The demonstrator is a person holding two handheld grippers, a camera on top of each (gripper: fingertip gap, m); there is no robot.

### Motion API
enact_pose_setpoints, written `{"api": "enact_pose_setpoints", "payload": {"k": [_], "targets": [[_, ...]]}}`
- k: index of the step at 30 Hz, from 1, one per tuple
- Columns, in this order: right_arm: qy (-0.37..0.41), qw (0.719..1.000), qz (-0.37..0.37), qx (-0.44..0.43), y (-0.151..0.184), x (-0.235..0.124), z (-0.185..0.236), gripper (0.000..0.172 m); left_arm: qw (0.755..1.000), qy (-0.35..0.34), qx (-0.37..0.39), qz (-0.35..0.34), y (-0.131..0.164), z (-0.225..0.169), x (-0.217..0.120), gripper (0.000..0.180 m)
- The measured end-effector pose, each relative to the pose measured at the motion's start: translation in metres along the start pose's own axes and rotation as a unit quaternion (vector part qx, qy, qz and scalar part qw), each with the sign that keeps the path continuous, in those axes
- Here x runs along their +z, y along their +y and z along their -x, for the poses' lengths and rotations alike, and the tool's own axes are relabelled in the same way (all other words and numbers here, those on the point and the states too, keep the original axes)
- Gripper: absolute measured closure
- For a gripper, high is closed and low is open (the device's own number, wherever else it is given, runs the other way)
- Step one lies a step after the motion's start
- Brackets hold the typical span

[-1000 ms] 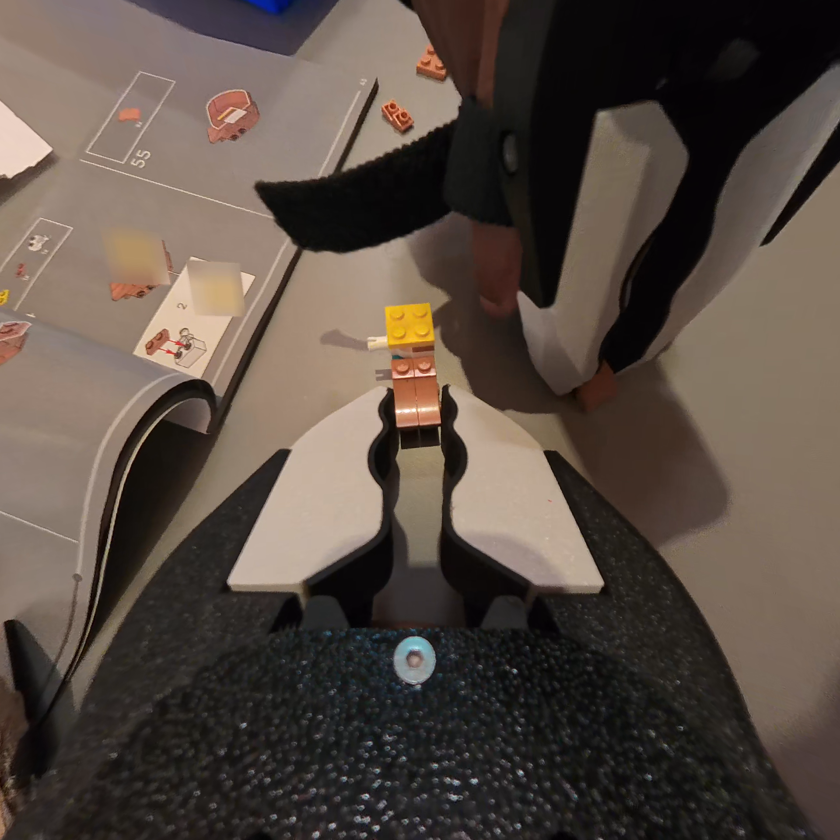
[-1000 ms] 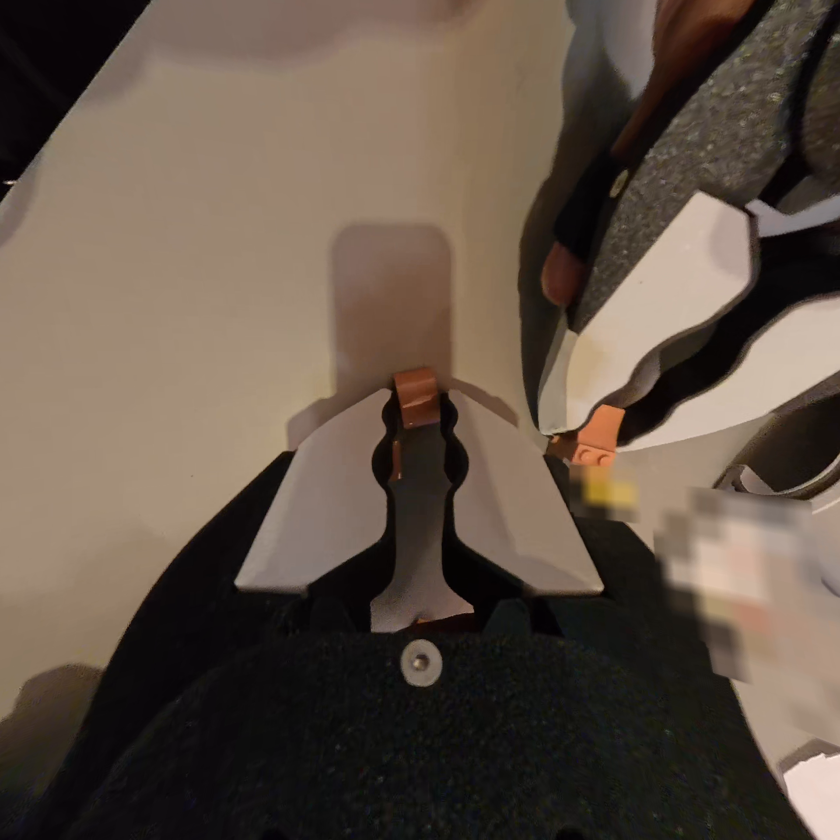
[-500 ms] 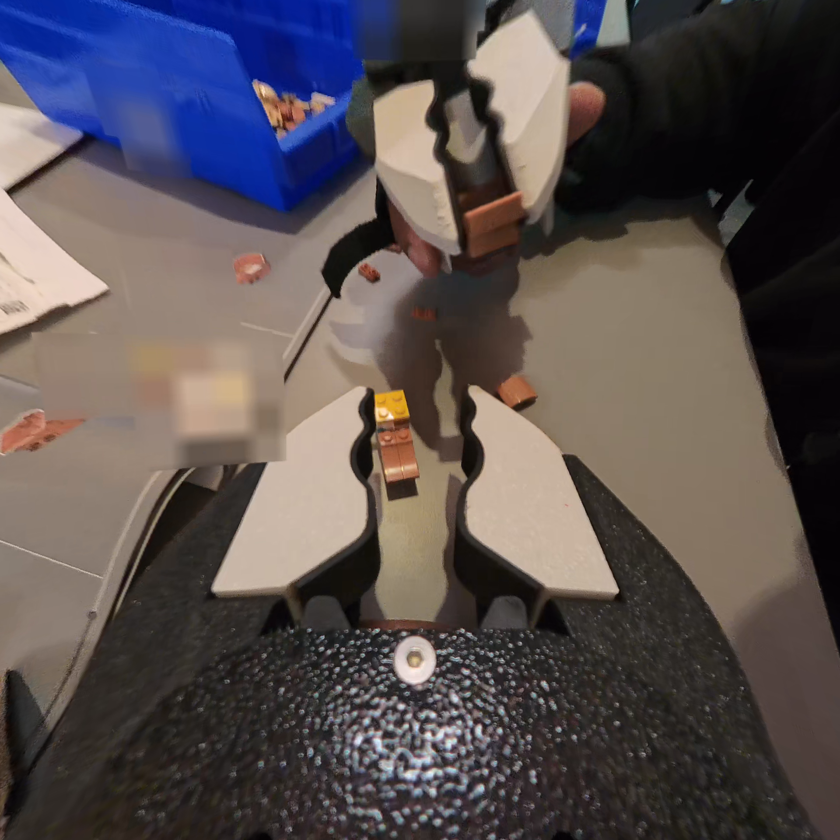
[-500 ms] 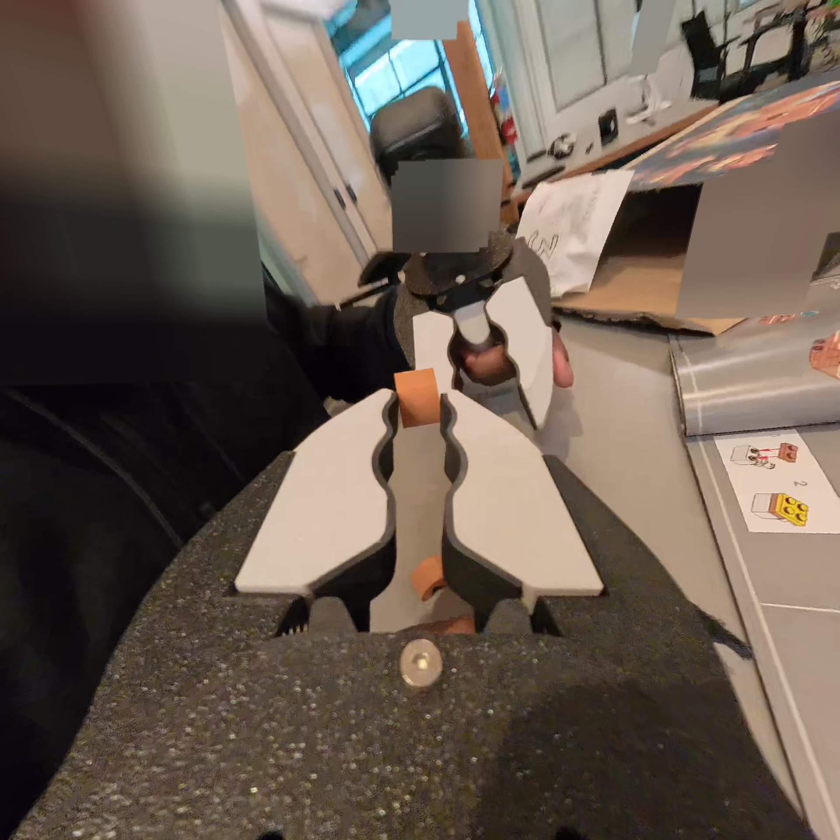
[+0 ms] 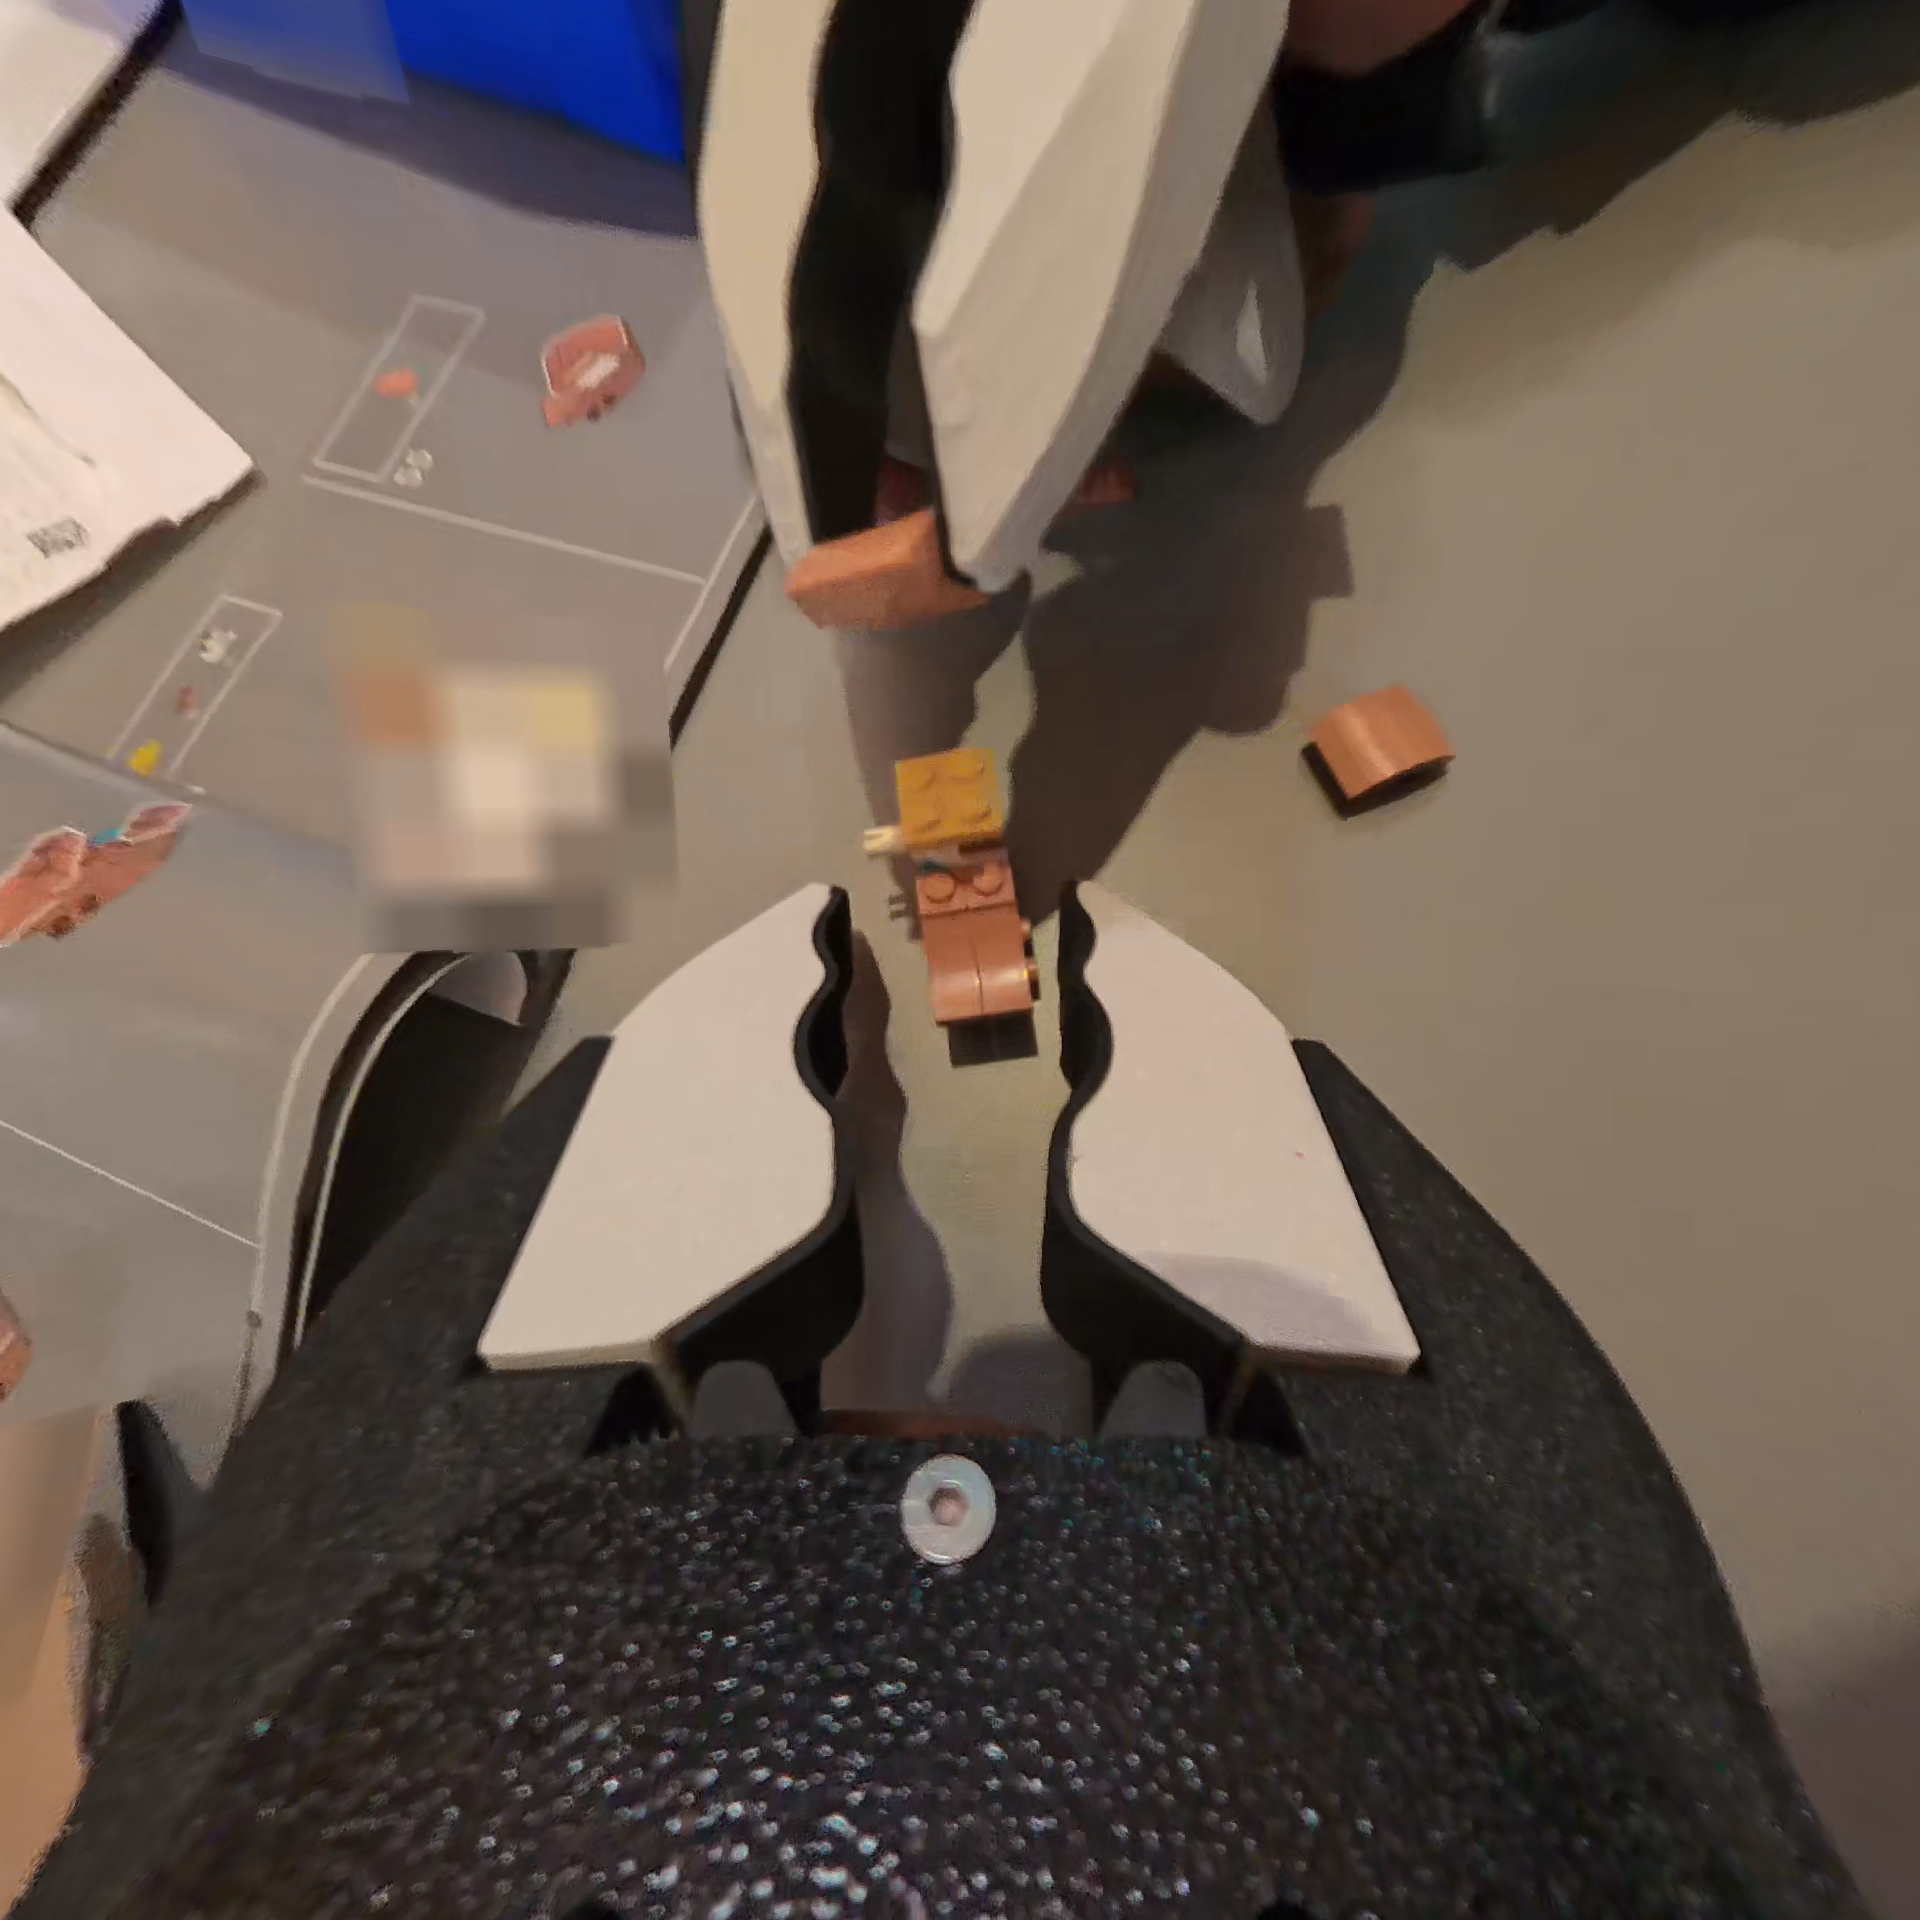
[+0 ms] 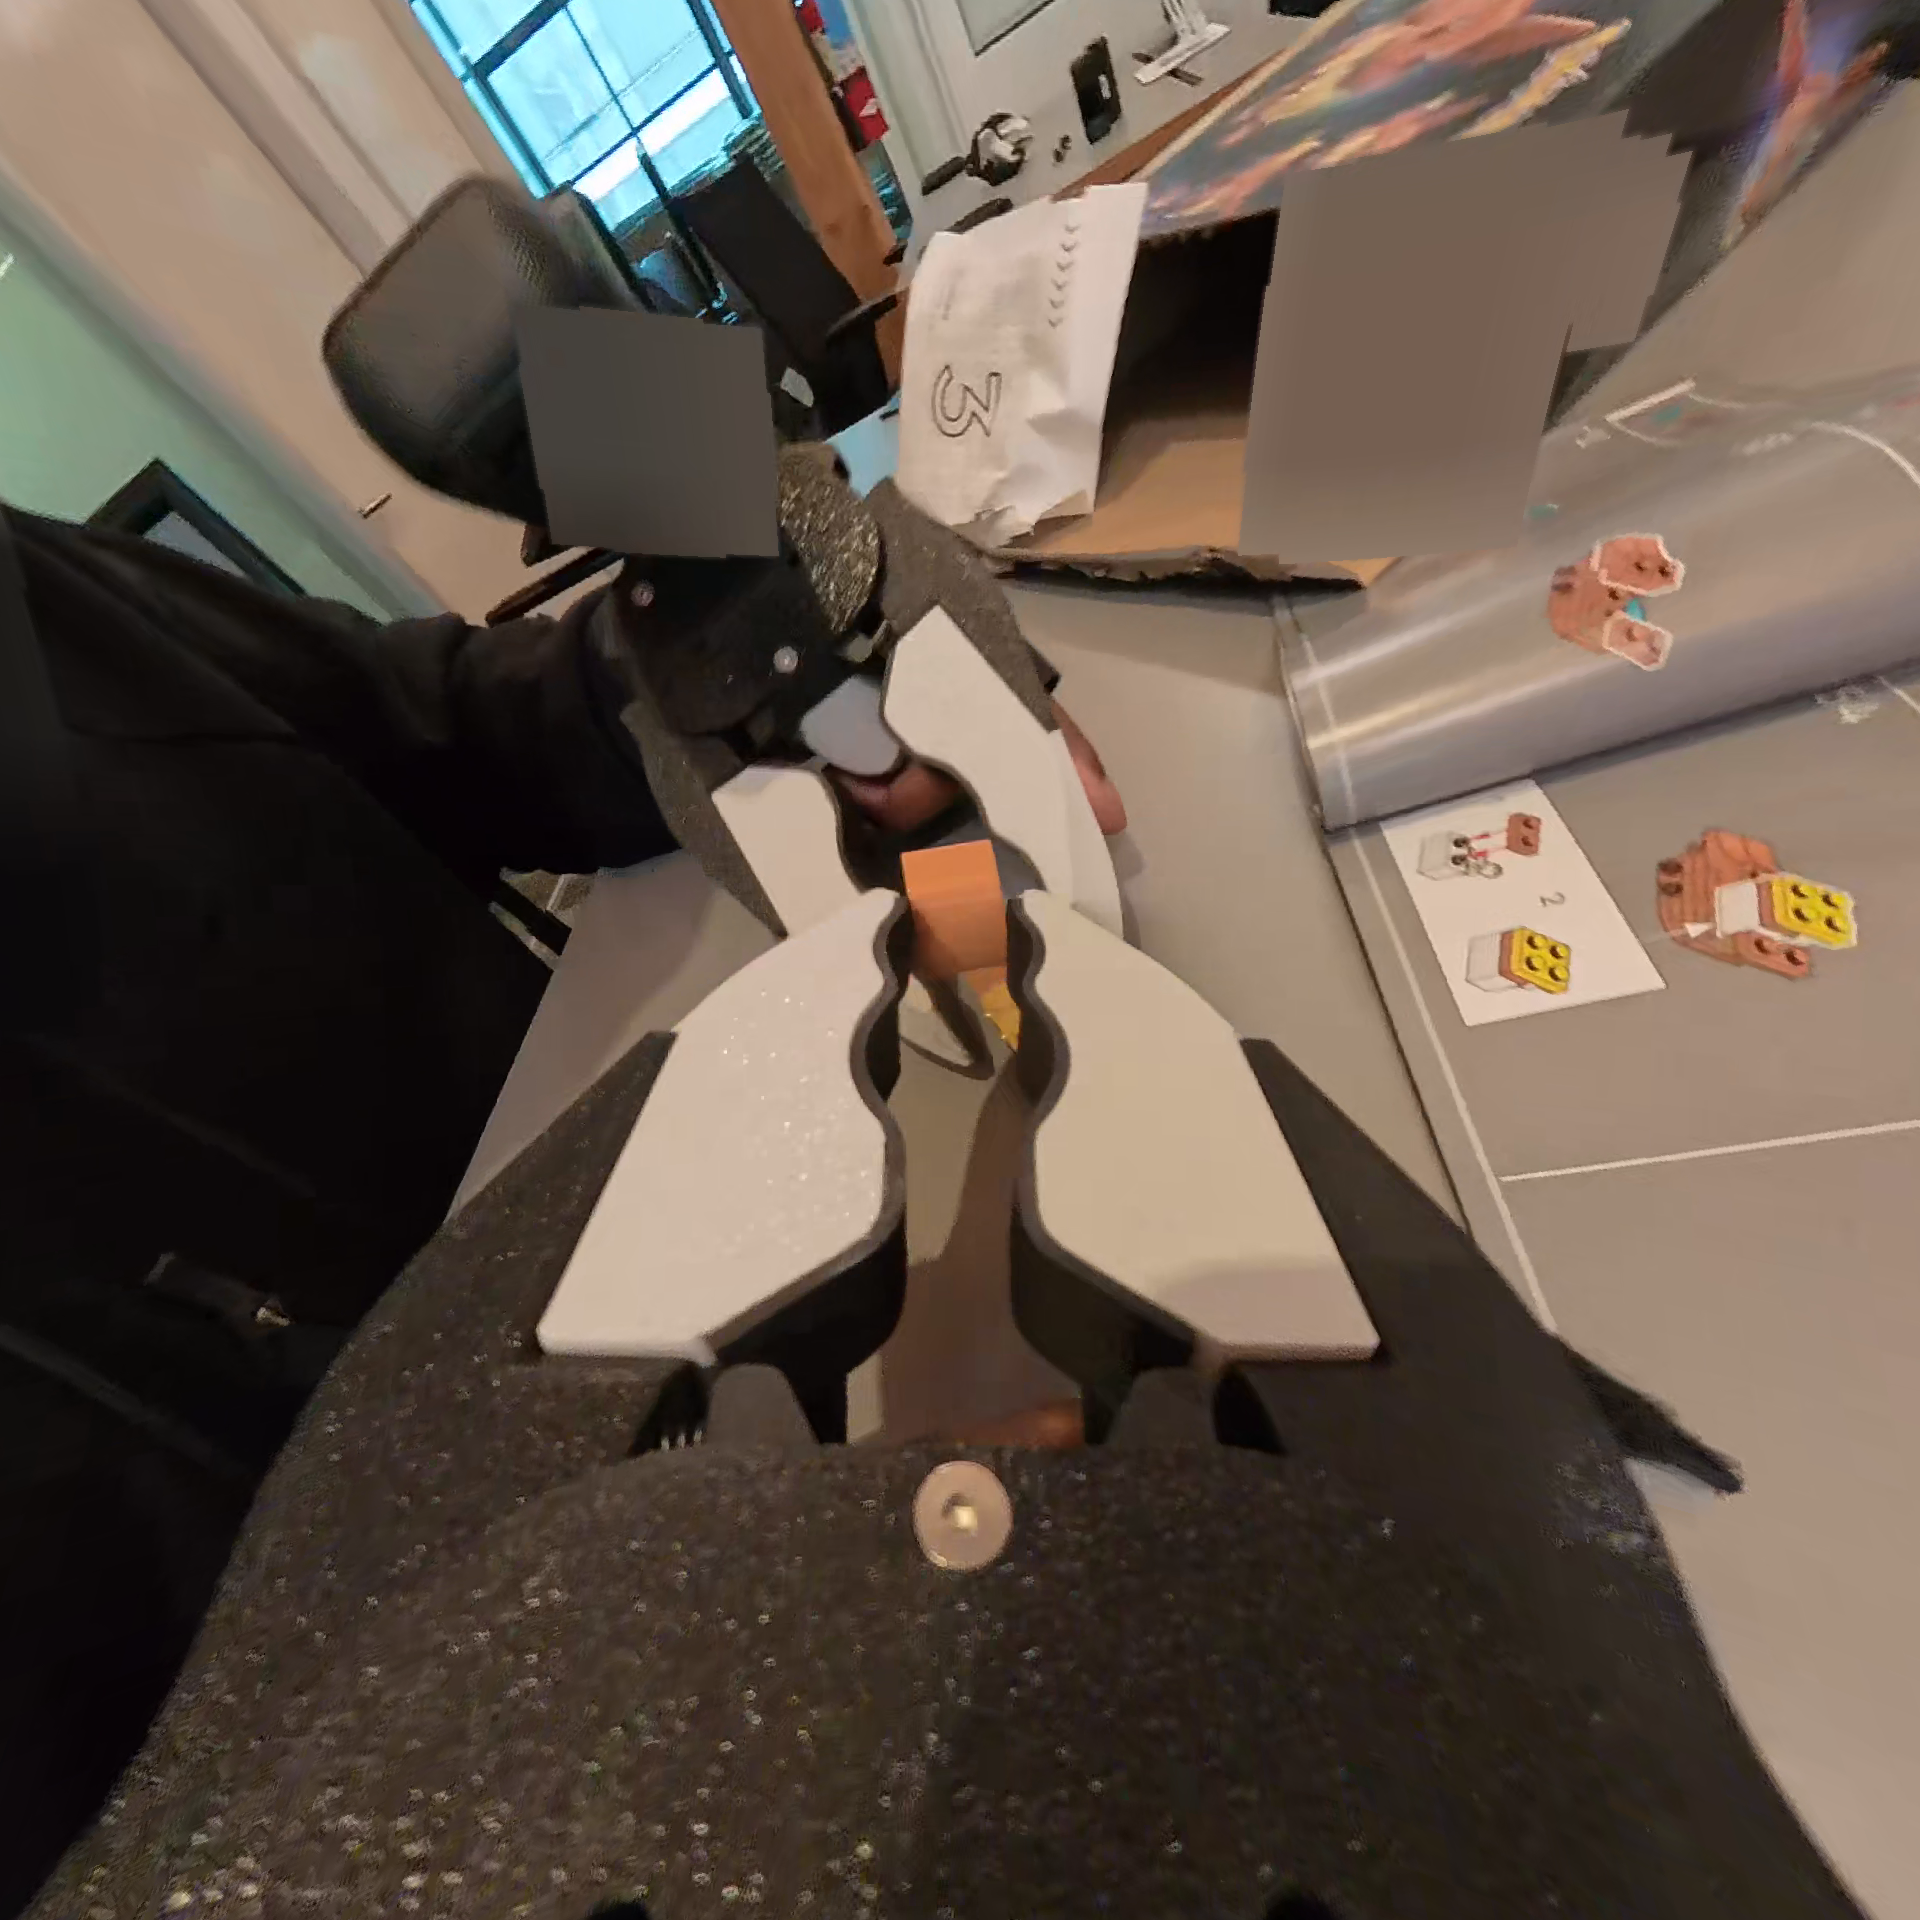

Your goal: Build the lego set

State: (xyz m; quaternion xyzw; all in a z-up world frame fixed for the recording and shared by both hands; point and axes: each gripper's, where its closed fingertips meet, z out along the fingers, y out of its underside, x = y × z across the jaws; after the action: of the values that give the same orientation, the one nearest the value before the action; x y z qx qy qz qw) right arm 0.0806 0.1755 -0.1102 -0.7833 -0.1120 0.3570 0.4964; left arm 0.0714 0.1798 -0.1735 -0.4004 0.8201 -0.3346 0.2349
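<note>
Standing on the grey table [image 5: 1558,935], a small brick assembly [image 5: 961,894] with a yellow studded top and brown curved pieces sits between the spread fingertips of the left gripper [image 5: 956,966], whose pads do not press on it; a gap shows on each side, narrower on the right. Above it hangs the right gripper [image 5: 883,540], clenched on a brown curved brick [image 5: 873,582] that juts from its tips; in its own view the same brick [image 6: 951,920] is squeezed between both pads. Another loose brown curved brick [image 5: 1377,743] lies on the table off to the right, well apart. An open instruction booklet [image 5: 468,436] lies to the left of the assembly, with a blue bin [image 5: 540,83] beyond it and white paper [image 5: 94,416] at the far left. From the right wrist, a cardboard box [image 6: 1174,499] and a white paper bag [image 6: 1008,364] show farther back.
</note>
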Motion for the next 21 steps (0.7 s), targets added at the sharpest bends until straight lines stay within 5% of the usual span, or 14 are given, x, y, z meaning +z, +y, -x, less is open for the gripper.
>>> {"api": "enact_pose_setpoints", "payload": {"k": [9,14,21], "targets": [[0.006,0.999,-0.006,0.049,-0.003,-0.001,-0.010,0.154,0.999,0.019,-0.045,0.005,0.000,0.001,0.003,0.163],[-0.008,0.998,-0.014,0.055,-0.006,0.000,-0.004,0.155,0.981,0.105,-0.141,-0.082,-0.023,-0.006,-0.010,0.164],[-0.032,0.997,-0.034,0.058,-0.012,-0.003,0.005,0.155,0.962,0.144,-0.181,-0.143,-0.038,-0.006,-0.023,0.164]]}}
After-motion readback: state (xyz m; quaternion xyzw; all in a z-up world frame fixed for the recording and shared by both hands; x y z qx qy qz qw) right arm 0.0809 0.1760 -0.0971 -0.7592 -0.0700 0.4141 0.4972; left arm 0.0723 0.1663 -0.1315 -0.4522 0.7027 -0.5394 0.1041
